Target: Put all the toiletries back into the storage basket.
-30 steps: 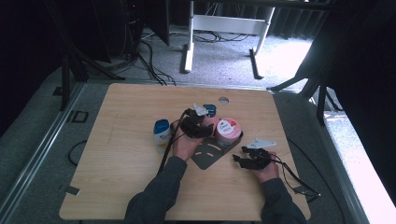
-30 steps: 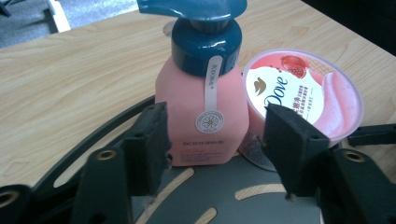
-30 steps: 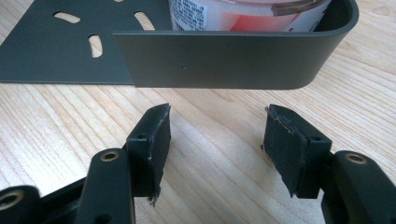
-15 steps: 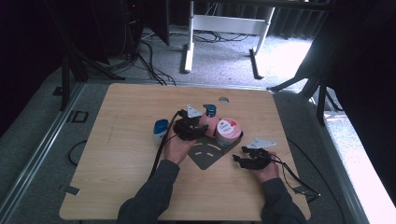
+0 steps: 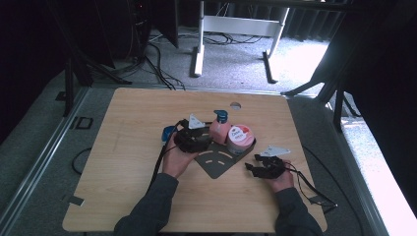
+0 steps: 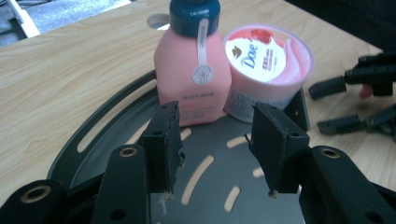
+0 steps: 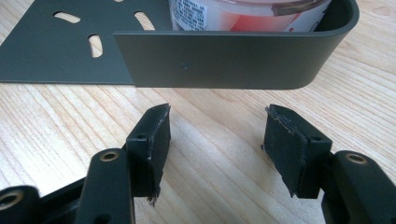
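Note:
A pink bottle with a dark blue cap stands on a dark grey slotted tray, next to a Dove tub. My left gripper sits just short of the bottle, open. Its jaws have just been opening a little and nothing is between them. My right gripper rests open on the wood, facing the tray's curved outer wall, with the tub behind that wall. The left gripper view also catches the right gripper at its right edge.
A small blue-topped object lies left of my left hand, partly hidden by it. A round hole is cut in the table beyond the bottle. Cables trail from both grippers toward the table's front edge.
My left hand has drawn back from the pink bottle, toward the front left. The bottle stays standing on the tray. The right gripper has kept still.

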The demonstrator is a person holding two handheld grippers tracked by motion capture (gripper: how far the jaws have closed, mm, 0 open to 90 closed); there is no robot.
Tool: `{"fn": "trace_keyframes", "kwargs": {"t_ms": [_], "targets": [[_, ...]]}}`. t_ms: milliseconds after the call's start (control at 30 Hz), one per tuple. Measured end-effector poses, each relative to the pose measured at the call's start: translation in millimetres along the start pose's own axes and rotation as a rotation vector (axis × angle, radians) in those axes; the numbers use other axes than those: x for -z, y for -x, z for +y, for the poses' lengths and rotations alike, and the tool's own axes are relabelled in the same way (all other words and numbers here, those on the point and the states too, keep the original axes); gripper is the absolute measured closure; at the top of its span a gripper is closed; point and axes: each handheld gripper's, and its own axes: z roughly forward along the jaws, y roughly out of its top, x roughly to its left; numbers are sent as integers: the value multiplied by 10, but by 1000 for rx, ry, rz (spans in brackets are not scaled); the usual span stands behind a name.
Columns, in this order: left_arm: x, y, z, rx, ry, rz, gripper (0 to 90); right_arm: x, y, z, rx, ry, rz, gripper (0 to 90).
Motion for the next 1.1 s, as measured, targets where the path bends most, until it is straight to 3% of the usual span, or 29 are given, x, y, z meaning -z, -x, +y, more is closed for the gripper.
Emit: {"fn": "trace_keyframes", "kwargs": {"t_ms": [200, 567, 1100], "targets": [[87, -25, -38, -7, 4, -19, 520, 0, 0, 0, 0, 0, 0, 408], [248, -63, -142, -24, 2, -6, 520, 0, 0, 0, 0, 0, 0, 407], [519, -43, -306, -56, 1, -22, 512, 0, -1, 0, -1, -1, 0, 406]]}}
